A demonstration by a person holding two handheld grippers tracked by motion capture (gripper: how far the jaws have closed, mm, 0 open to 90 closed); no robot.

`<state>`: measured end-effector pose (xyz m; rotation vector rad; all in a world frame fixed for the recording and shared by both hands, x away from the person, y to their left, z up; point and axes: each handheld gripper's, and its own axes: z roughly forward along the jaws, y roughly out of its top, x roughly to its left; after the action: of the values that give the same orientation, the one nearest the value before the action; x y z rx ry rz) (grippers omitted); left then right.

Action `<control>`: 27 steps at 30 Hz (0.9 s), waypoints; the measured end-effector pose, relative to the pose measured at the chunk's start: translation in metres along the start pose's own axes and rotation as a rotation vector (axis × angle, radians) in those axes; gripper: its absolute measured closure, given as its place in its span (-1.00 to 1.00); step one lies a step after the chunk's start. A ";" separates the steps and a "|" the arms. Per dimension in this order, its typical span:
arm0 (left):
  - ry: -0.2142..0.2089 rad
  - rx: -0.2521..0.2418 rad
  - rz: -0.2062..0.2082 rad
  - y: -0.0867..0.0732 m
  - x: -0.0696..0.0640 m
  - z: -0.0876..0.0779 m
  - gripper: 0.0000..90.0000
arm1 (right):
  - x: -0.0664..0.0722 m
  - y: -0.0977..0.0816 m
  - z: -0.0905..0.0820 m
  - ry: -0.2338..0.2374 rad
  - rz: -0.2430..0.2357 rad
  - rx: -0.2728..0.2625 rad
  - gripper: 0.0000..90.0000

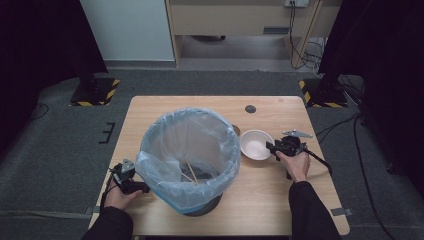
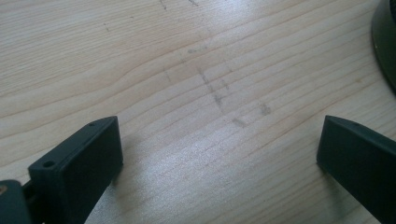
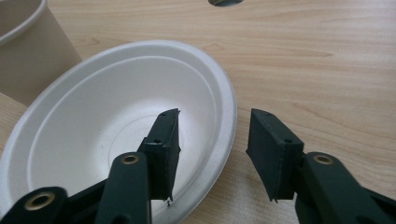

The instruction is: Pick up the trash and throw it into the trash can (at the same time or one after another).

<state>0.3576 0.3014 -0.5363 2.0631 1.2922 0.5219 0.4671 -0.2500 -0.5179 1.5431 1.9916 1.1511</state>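
— Nearest the camera, what do you see?

— Two dark sleeves coming in from the bottom edge. On the left, a hand (image 1: 120, 196) holds the left gripper (image 1: 131, 181) just beside the bin (image 1: 187, 155), low against the wooden table (image 1: 260, 185). In the left gripper view its jaws stand wide apart over bare wood, with nothing between them, and a dark curved edge (image 2: 385, 44) sits at the far right.

— And the bin itself?

— It stands in the middle of the table, lined with a pale blue plastic bag (image 1: 160, 150) folded over its rim. Inside lie thin wooden sticks (image 1: 191, 172), perhaps chopsticks, on something dark I cannot make out.

— What is to the right of it?

— A tan paper cup (image 3: 28, 51) just beside the bin, then a white bowl (image 1: 256, 145), which looks empty. The right gripper (image 1: 272, 147), in the right hand (image 1: 298, 165), is at the bowl's rim. In the right gripper view the jaws are parted, one inside the bowl and one outside, the rim between them; I cannot tell if either touches it.

— Any writing?

— None that I can read. A small dark round spot (image 1: 250, 108) sits near the table's far edge.
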 end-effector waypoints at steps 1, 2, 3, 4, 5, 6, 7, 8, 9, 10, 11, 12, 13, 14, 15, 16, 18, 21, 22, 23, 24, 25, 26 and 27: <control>0.000 0.000 0.000 0.000 0.000 0.000 -1.00 | 0.000 0.000 0.000 0.000 0.000 0.000 0.24; 0.000 0.000 0.000 0.000 0.000 0.000 -1.00 | 0.000 0.000 0.001 0.000 -0.003 0.004 0.26; 0.000 0.000 0.000 0.000 0.000 0.000 -1.00 | 0.000 -0.001 0.001 -0.001 0.001 0.011 0.31; 0.000 0.000 0.000 0.000 0.000 0.000 -1.00 | -0.001 -0.001 0.001 0.005 0.013 0.021 0.42; 0.000 0.000 0.000 0.000 0.000 0.000 -1.00 | -0.001 -0.001 0.001 0.005 0.013 0.021 0.42; 0.000 0.000 0.000 0.000 0.000 0.000 -1.00 | -0.001 -0.001 0.001 0.010 0.016 0.023 0.48; 0.000 0.000 0.000 0.000 0.000 0.000 -1.00 | -0.001 0.000 -0.001 0.016 0.026 0.025 0.60; 0.000 0.000 0.000 0.000 0.000 0.000 -1.00 | -0.001 0.000 -0.001 0.016 0.026 0.025 0.60; 0.000 0.000 0.000 0.000 0.000 0.000 -1.00 | -0.001 0.001 -0.003 0.016 0.028 0.026 0.68; 0.000 0.000 0.000 0.000 0.000 0.000 -1.00 | -0.001 0.001 -0.004 0.018 0.029 0.029 0.73; 0.000 0.000 0.000 0.000 0.000 0.000 -1.00 | -0.001 0.001 -0.005 0.020 0.032 0.032 0.75; 0.000 0.000 0.000 0.000 0.000 0.000 -1.00 | -0.001 0.002 -0.006 0.024 0.039 0.030 0.77; -0.001 0.001 0.001 0.000 0.000 0.000 -1.00 | -0.001 0.003 -0.007 0.026 0.045 0.028 0.79; -0.001 0.001 0.001 0.000 0.000 0.000 -1.00 | -0.001 0.004 -0.009 0.029 0.051 0.026 0.80; -0.001 0.001 0.001 0.000 0.000 0.000 -1.00 | -0.001 0.004 -0.010 0.034 0.056 0.024 0.81; -0.001 0.001 0.001 0.000 0.000 0.000 -1.00 | -0.002 0.006 -0.014 0.046 0.069 0.018 0.83; -0.001 0.001 0.001 0.000 0.000 0.000 -1.00 | -0.002 0.007 -0.015 0.048 0.077 0.016 0.84; -0.001 0.001 0.001 0.000 0.000 0.000 -1.00 | -0.004 0.011 -0.023 0.055 0.093 -0.001 0.85; -0.001 0.001 0.001 0.000 0.000 0.000 -1.00 | -0.004 0.013 -0.025 0.058 0.097 -0.008 0.86; -0.001 0.001 0.001 0.000 0.000 0.000 -1.00 | -0.004 0.015 -0.029 0.064 0.104 -0.020 0.87; -0.001 0.001 0.001 0.000 0.000 0.000 -1.00 | -0.004 0.019 -0.035 0.073 0.111 -0.041 0.87; -0.001 0.001 0.001 0.000 0.000 0.000 -1.00 | -0.004 0.019 -0.035 0.073 0.111 -0.041 0.87; -0.001 0.001 0.001 0.000 0.000 0.000 -1.00 | -0.005 0.022 -0.041 0.080 0.118 -0.063 0.87; -0.001 0.001 0.001 0.000 0.000 0.000 -1.00 | -0.005 0.022 -0.041 0.080 0.118 -0.063 0.87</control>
<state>0.3576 0.3014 -0.5363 2.0647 1.2908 0.5209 0.4534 -0.2688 -0.4775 1.6246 1.9161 1.3286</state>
